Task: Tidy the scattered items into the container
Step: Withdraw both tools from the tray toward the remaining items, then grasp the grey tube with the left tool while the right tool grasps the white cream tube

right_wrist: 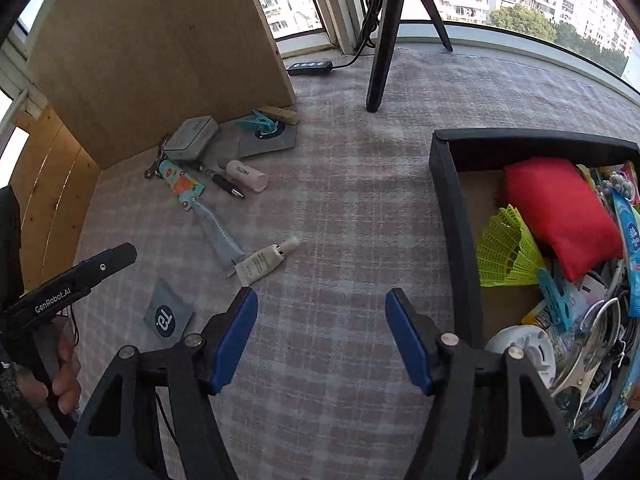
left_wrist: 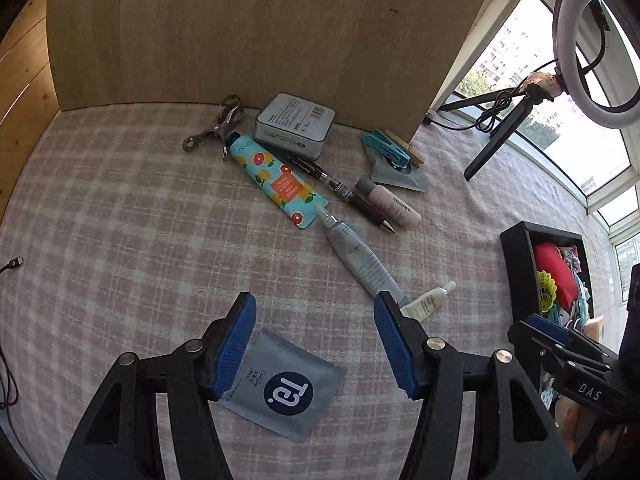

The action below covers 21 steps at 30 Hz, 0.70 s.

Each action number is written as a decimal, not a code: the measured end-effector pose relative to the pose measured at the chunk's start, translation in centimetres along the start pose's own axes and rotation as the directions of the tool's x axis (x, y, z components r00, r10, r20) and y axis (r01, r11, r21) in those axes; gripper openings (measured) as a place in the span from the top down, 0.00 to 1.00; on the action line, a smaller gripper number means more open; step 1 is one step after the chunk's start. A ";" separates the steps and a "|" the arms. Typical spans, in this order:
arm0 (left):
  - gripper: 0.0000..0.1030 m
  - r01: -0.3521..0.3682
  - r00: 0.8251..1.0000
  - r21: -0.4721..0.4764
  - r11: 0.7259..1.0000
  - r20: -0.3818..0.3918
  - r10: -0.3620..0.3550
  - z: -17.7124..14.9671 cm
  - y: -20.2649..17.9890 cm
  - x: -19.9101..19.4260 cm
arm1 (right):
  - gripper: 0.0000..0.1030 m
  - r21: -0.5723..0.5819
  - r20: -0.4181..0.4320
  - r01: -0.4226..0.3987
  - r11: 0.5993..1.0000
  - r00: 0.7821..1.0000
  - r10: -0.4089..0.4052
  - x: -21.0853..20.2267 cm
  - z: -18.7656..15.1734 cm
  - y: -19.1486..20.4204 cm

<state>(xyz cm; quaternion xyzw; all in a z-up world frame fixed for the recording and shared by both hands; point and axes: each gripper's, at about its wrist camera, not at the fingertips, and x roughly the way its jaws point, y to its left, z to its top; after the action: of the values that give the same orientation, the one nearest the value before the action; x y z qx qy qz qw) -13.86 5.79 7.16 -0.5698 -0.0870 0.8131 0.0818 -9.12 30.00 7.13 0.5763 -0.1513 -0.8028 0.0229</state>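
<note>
left wrist view: the left gripper point(left_wrist: 316, 340) hangs with its blue-padded fingers spread wide and nothing between them, just above a grey sachet point(left_wrist: 282, 390) lying flat on the checked cloth of the counter point(left_wrist: 120, 240). beyond it, a grey tube point(left_wrist: 362, 262) runs diagonally, its flat end touching a small cream tube point(left_wrist: 428, 302). farther back lie a floral tube point(left_wrist: 276, 180), a black pen point(left_wrist: 344, 194) and a pale pink bottle point(left_wrist: 390, 202), side by side and close together. a metal clip point(left_wrist: 218, 126), a grey tin point(left_wrist: 294, 126) and a teal clothespin point(left_wrist: 386, 150) sit against a wooden board point(left_wrist: 240, 32) that walls off the back edge. a ring light point(left_wrist: 592, 52) on a tripod stands at the far right.

right wrist view: the right gripper point(right_wrist: 320, 340) is also wide open and empty, over bare cloth. the black container point(right_wrist: 456, 216) sits just to its right, already crowded with a red pouch point(right_wrist: 556, 212), a yellow-green shuttlecock point(right_wrist: 504, 254) and other bits. open cloth lies between the container wall and the scattered items at the left.
</note>
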 end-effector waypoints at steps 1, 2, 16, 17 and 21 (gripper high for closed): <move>0.44 0.008 1.000 -0.014 1.000 -0.015 -0.008 0.3 -0.2 0.8 | 0.61 0.023 -0.024 -0.003 1.000 1.000 0.004 1.2 0.3 0.5; 0.46 0.010 1.000 -0.022 1.000 -0.022 -0.011 0.6 -0.5 1.4 | 0.66 0.045 -0.043 -0.011 0.999 0.999 0.013 2.2 0.5 0.9; 0.50 -0.035 0.997 -0.146 0.989 -0.079 0.024 3.1 -1.8 6.4 | 0.66 0.256 -0.077 0.050 0.965 0.997 -0.031 6.8 2.2 1.0; 0.50 -0.038 0.996 -0.147 0.988 -0.084 0.025 3.1 -1.7 6.7 | 0.66 0.259 -0.074 0.056 0.964 0.997 -0.038 6.7 2.3 1.1; 0.52 -0.042 0.995 -0.150 0.988 -0.098 0.028 2.8 -1.6 7.4 | 0.66 0.271 -0.064 0.087 0.959 0.995 -0.073 6.9 2.4 1.6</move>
<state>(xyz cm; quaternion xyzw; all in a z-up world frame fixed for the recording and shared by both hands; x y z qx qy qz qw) -18.92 8.95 1.71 -0.6140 -0.1345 0.7773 0.0279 -13.91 27.57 1.96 0.6006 -0.2366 -0.7589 -0.0854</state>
